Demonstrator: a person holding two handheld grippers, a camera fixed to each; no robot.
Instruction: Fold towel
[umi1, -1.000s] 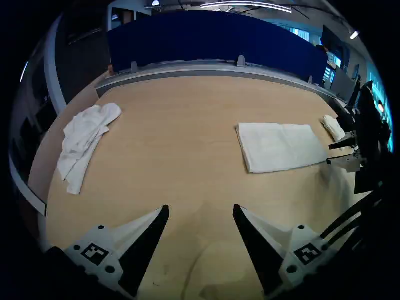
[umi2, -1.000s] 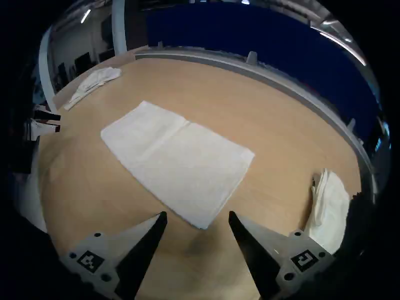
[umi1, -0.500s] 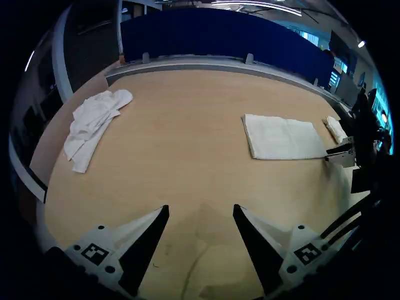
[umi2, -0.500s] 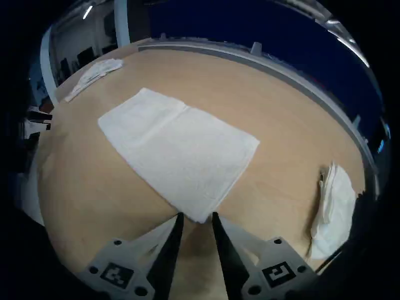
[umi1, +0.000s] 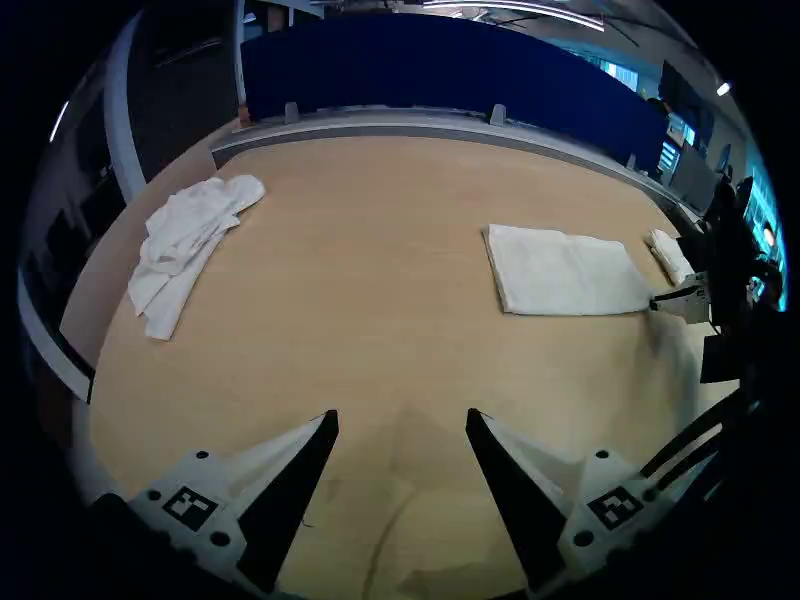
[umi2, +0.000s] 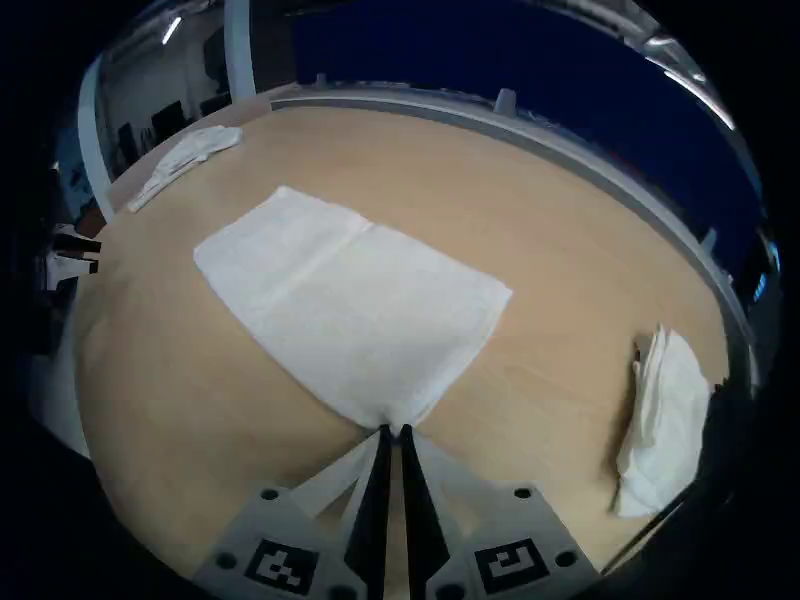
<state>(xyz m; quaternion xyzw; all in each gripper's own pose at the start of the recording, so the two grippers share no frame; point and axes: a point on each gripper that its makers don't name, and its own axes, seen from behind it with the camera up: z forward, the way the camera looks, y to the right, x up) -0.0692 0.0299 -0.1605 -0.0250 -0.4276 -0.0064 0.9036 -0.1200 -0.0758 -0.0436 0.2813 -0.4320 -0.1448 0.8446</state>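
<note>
A white towel (umi2: 350, 310), folded into a flat rectangle, is laid on a pale wooden desk (umi1: 380, 250), and its nearest corner is pinched between the 2 closed fingers of the right gripper (umi2: 392, 432). The left gripper (umi1: 400, 415) is held with its 2 fingers spread wide above bare desk, with nothing grasped, well apart from the towel. A crumpled white cloth (umi1: 185, 245) is seen near the desk's left edge, a small folded white cloth (umi2: 660, 420) is placed near the right edge, and a blue partition (umi1: 440, 70) is set along the back.
</note>
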